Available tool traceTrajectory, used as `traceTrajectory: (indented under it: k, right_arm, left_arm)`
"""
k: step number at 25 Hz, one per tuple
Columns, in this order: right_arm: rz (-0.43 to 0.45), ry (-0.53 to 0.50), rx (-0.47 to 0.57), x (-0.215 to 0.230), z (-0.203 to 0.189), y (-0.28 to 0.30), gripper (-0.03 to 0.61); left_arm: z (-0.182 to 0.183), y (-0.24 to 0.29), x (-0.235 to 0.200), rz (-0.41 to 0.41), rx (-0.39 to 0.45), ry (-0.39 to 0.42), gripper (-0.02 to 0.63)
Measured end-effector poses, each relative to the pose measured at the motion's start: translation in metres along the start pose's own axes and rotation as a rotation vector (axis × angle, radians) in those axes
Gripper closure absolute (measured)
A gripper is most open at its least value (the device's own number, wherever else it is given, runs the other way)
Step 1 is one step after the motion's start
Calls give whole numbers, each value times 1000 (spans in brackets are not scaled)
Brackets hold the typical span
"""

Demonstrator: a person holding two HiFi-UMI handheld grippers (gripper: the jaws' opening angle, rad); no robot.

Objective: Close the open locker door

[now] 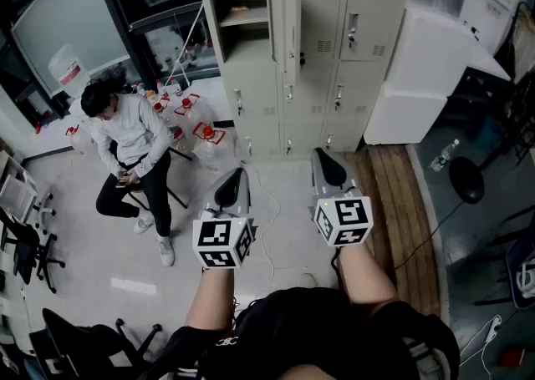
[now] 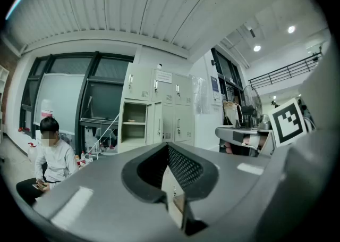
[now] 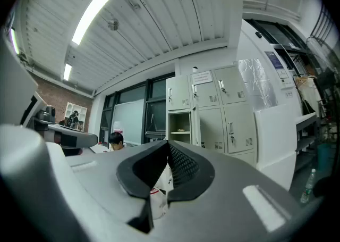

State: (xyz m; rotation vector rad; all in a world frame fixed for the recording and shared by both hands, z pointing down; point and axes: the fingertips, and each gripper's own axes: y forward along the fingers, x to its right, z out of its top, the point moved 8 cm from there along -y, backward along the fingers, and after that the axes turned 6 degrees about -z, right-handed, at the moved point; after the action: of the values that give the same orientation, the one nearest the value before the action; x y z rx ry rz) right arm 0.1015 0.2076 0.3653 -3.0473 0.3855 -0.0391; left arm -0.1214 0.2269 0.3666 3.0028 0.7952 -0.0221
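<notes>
Both empty, jaws pressed together: left tool [image 1: 236,179] and right tool [image 1: 323,159] point level, well apart from the open locker door [image 1: 289,32].

Left gripper [image 1: 237,173] & right gripper [image 1: 317,153]: grey plastic shells, narrowing to the far end, w/ black oval pads; inner pad face has a mesh texture. Pale rectangular strip on each shell in the gripper views. Near end of each: white cube w/ black square markers, left cube [image 1: 222,242], right cube [image 1: 343,221]. Person wears a black top [image 1: 334,332], forearms bare; small white print on it, unreadable.
</notes>
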Motion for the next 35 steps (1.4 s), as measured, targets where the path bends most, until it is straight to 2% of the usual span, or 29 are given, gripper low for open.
traceTrajectory:
  k: [10,21,28,35]
  right_arm:
    - [-9,2,10,-24,2,-19,566]
    - [-64,-6,14,-48,-3,-20,566]
    - [-72,3,34,-40,-3,10,566]
    - [-61,12,34,-9,-11,72,566]
  left_arm:
    - [-10,-28,-8,-2,-2,-8,613]
    - [-19,-58,-36,9,9,-11,614]
    - [-21,-37,-55,16,18,-7,614]
    - [-19,25,-74,36,14,14,614]
